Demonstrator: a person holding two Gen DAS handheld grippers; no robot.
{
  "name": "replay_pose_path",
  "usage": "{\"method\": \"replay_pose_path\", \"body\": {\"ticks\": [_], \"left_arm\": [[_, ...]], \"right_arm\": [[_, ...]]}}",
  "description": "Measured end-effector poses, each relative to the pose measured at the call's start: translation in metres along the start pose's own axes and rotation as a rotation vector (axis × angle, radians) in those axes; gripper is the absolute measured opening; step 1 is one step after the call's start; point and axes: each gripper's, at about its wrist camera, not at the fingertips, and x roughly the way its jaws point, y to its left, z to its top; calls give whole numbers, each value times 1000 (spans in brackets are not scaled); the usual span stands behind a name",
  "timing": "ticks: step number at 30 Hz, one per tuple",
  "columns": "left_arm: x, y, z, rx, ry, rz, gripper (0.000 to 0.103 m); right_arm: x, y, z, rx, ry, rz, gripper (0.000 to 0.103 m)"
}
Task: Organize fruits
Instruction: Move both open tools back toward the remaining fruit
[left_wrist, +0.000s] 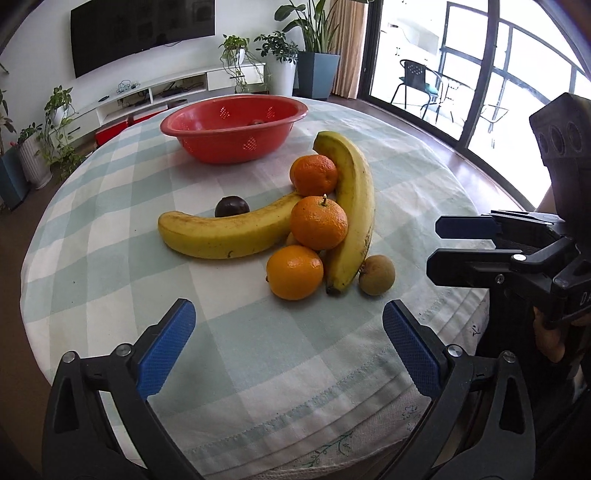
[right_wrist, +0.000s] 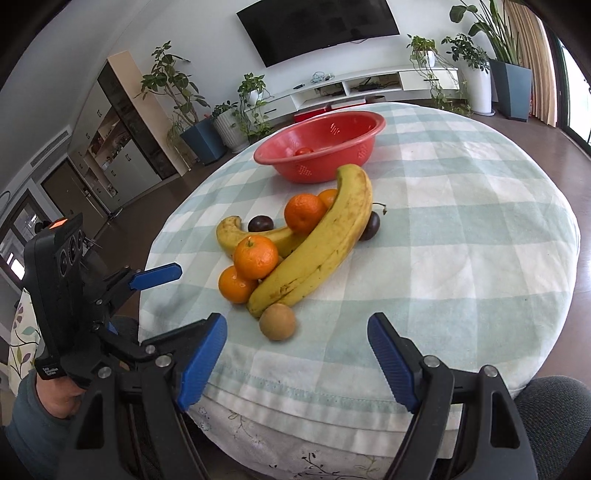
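Note:
A heap of fruit lies mid-table: two bananas (left_wrist: 225, 236) (left_wrist: 354, 206), three oranges (left_wrist: 318, 222) (left_wrist: 314, 174) (left_wrist: 294, 272), a dark round fruit (left_wrist: 231, 206) and a brown round fruit (left_wrist: 376, 275). A second dark fruit (right_wrist: 371, 225) shows behind the long banana (right_wrist: 325, 243). Beyond them stands a red perforated bowl (left_wrist: 236, 127) with one small red fruit (right_wrist: 303, 150) in it. My left gripper (left_wrist: 288, 317) is open, just short of the nearest orange. My right gripper (right_wrist: 296, 326) is open, its jaws either side of the brown fruit (right_wrist: 277, 321) and not touching it.
The round table wears a pale green checked cloth (left_wrist: 110, 229) whose hem falls off the near edge. In the left wrist view the right gripper (left_wrist: 434, 245) comes in from the right. Houseplants, a TV unit and a glass door stand beyond the table.

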Motion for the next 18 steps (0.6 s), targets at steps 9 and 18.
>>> {"method": "replay_pose_path", "body": {"ticks": [9,18], "left_arm": [[14,24,16,-78,29,-22,103],[29,26,34,-33,33,-58,89]], "right_arm": [[8,3,-7,-18,25,-34,81],[12,4,-7,-29,46,-43,81]]}}
